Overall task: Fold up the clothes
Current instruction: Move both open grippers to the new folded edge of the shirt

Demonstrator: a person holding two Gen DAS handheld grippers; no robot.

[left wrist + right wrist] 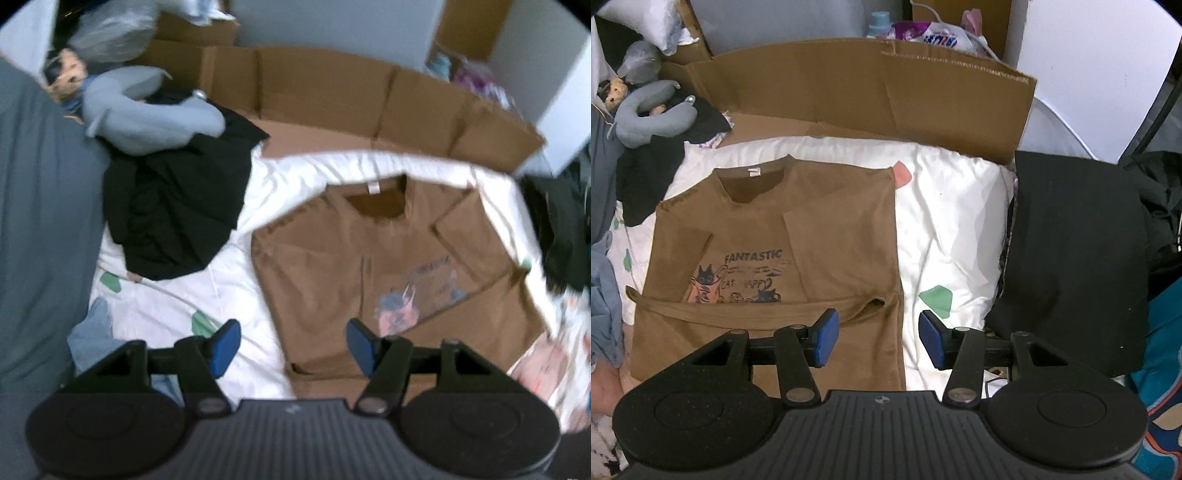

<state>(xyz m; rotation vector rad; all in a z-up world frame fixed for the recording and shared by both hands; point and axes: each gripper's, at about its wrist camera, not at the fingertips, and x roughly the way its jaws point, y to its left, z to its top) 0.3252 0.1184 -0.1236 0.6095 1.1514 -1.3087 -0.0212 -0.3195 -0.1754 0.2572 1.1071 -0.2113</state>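
Note:
A brown T-shirt (812,221) with a "FANTASTIC" cat print lies flat on a white patterned bedsheet (953,221), its sides folded inward and its hem turned up in a band. It also shows in the left wrist view (332,266). My right gripper (879,339) is open and empty, hovering over the shirt's lower right corner. My left gripper (293,347) is open and empty, hovering over the shirt's lower left edge.
A folded black garment (1071,266) lies to the right of the shirt. A black cloth pile (177,206) with a grey neck pillow (147,118) lies at the left. A cardboard wall (868,92) stands behind the sheet. Blue-grey fabric (40,221) lies at far left.

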